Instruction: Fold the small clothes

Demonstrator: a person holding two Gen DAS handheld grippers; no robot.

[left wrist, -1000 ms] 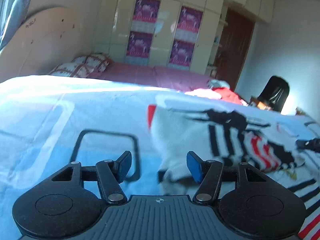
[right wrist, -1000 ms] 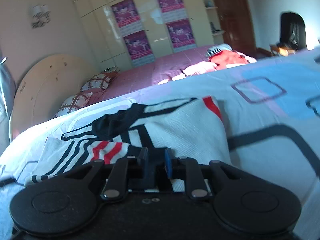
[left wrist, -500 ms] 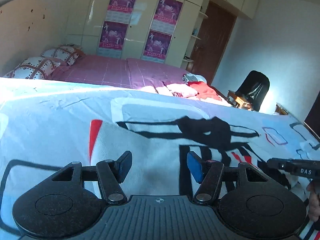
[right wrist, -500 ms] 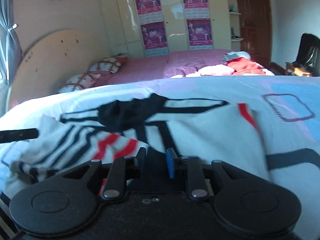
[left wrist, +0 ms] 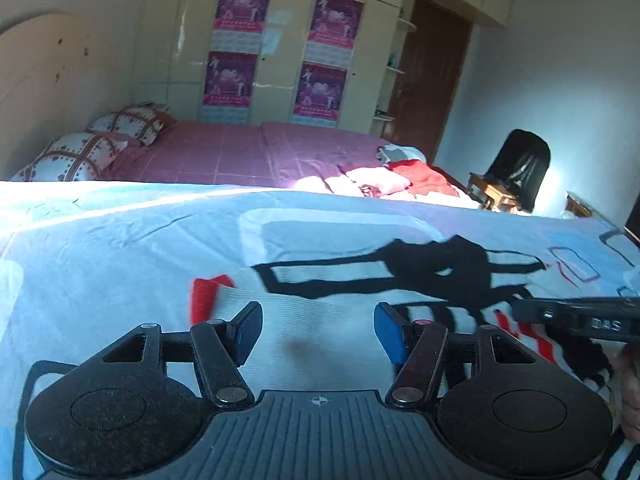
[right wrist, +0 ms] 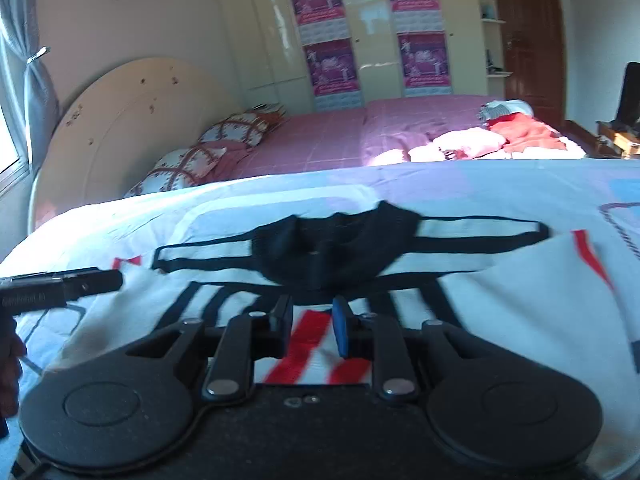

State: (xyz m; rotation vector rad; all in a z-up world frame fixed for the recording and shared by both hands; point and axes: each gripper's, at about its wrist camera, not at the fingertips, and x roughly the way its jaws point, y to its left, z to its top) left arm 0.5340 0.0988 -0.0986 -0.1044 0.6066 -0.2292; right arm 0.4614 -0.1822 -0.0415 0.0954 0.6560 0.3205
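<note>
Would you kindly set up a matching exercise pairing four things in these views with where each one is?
Things:
1. striped garment
2. patterned pillows
3. purple posters
4. black chair

Places:
A. on the wardrobe doors
B. by the far right wall
C. spread on the light blue sheet
D. at the head of the pink bed

Pairs: 1-C, 2-D, 3-A, 4-B

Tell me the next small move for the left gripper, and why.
Probably ease the left gripper down and close on the shirt. Its jaws stand open with the white fabric's edge just beyond them, nothing held, while the right gripper has striped fabric between its jaws.
</note>
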